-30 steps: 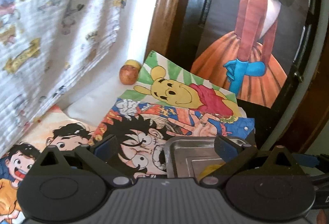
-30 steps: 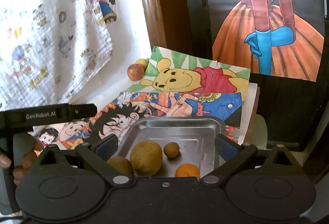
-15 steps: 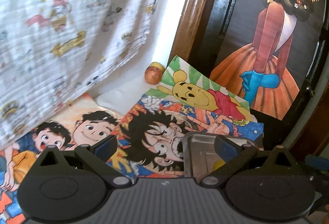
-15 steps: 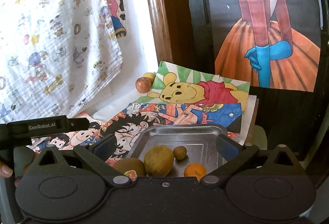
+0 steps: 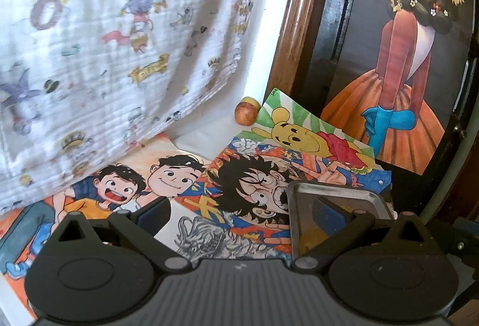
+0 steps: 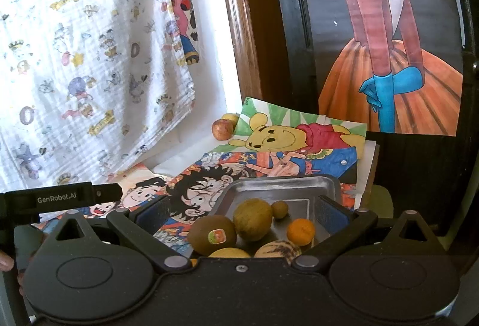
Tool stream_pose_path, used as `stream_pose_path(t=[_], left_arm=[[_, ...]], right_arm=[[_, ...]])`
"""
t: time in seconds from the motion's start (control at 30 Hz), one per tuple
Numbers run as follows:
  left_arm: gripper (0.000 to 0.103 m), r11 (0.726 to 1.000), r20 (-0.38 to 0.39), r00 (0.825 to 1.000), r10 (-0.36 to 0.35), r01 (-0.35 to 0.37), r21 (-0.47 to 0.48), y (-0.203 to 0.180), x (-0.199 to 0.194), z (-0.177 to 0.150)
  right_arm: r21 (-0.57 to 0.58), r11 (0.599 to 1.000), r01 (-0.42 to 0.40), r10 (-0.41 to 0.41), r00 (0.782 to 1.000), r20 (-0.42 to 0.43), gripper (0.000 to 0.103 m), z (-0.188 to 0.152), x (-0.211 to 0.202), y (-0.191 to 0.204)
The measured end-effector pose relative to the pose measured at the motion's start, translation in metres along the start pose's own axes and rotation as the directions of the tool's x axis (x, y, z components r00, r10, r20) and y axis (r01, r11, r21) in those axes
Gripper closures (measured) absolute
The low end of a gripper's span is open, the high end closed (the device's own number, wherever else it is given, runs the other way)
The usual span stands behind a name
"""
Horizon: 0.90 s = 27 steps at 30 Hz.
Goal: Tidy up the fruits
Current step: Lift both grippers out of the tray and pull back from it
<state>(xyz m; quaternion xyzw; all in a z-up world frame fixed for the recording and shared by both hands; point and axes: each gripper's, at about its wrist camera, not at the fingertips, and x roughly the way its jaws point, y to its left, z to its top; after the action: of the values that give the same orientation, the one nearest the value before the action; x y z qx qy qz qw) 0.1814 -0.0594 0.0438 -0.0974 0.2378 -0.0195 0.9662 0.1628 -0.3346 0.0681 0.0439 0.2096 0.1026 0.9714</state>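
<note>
A metal tray (image 6: pixel 278 186) on the desk (image 5: pixel 206 137) holds six fruits: a kiwi (image 6: pixel 211 234) with a sticker, a large brown fruit (image 6: pixel 253 219), a small brown one (image 6: pixel 280 209), an orange (image 6: pixel 301 232), a yellow fruit (image 6: pixel 229 252) and a striped one (image 6: pixel 277 249), these last two partly hidden by the right gripper (image 6: pixel 242 215). Two more fruits, an apple (image 6: pixel 222 129) and a yellow one (image 6: pixel 230 117), sit at the far edge by the wall. Both the right gripper and the left gripper (image 5: pixel 239 213) are spread wide, holding nothing. Cartoon drawings (image 5: pixel 314 143) cover the desk; a printed cloth (image 5: pixel 104 41) hangs to the left, and a poster (image 5: pixel 398 92) is on a dark door.
</note>
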Motion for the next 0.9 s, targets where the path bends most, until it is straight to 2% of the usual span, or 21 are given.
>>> stream_pose_path(t=[0.27,0.9], left_arm=[[0.0,1.0,0.049,0.999,0.0,-0.002,0.023,0.002,-0.03,-0.013],[0.0,0.999,0.121,0.993,-0.012,0.005,0.055,0.019,-0.091,-0.044]], right_arm=[[-0.033,0.999,0.022,-0.02,0.998,0.061,0.001,-0.016,-0.03,0.017],[-0.059,0.996,0.071,-0.063,0.989,0.135,0.001,-0.056,-0.083,0.052]])
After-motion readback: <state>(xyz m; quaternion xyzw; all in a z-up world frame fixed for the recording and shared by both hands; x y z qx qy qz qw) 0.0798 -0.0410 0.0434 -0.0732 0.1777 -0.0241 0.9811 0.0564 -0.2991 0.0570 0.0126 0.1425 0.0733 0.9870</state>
